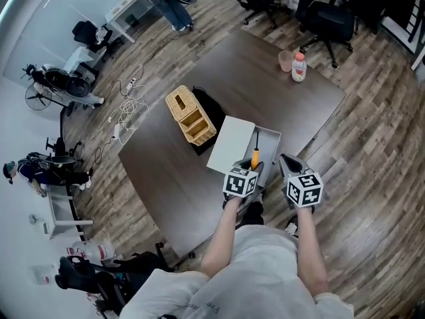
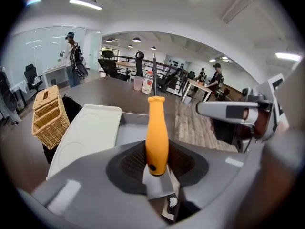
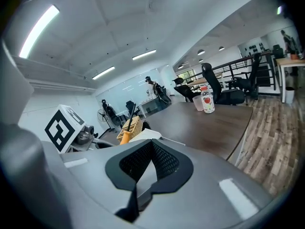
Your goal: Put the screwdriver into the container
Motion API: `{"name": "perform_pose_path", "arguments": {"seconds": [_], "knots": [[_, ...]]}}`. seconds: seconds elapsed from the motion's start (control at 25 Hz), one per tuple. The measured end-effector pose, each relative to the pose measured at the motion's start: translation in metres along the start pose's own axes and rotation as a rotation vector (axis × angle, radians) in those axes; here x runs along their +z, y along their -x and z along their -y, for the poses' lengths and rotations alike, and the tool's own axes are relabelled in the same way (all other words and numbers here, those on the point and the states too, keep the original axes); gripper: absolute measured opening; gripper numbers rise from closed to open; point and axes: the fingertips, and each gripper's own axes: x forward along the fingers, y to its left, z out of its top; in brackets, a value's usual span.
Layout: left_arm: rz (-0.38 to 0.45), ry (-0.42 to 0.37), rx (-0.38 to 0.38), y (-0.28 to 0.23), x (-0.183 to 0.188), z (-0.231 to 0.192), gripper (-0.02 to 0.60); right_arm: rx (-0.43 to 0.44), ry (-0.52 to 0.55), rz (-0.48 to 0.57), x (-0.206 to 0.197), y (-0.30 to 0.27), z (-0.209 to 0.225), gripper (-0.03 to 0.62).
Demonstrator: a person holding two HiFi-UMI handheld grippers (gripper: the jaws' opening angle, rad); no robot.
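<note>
One screwdriver (image 2: 157,128) gripped by left claw (image 2: 157,165), right claw (image 3: 151,165) closed empty, one container (image 1: 271,143).

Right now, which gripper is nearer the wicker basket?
Left. The left gripper, holding the screwdriver, sits right of the wicker basket; the right gripper is farther right.

I see the orange-handled screwdriver (image 2: 157,137) clamped in my left gripper (image 2: 157,173), shaft pointing away, over the open grey container (image 2: 127,135), its pale lid (image 2: 90,132) lying alongside at left.
</note>
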Motion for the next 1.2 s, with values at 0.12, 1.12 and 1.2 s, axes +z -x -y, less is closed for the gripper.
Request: {"name": "perform_pose_path", "arguments": {"seconds": [0.12, 1.12, 1.2], "knots": [[-0.040, 0.001, -0.018, -0.018, -0.005, -0.007, 0.170, -0.028, -0.006, -0.004, 0.002, -0.008, 0.010, 0.002], [-0.338, 0.093, -0.094, -0.098, -0.058, -0.014, 0.170, -0.186, -0.075, -0.017, 0.001, -0.009, 0.056, 0.002], [-0.360, 0.093, -0.092, -0.099, -0.062, -0.015, 0.170, -0.191, -0.076, -0.017, 0.000, -0.008, 0.055, 0.002]]}}
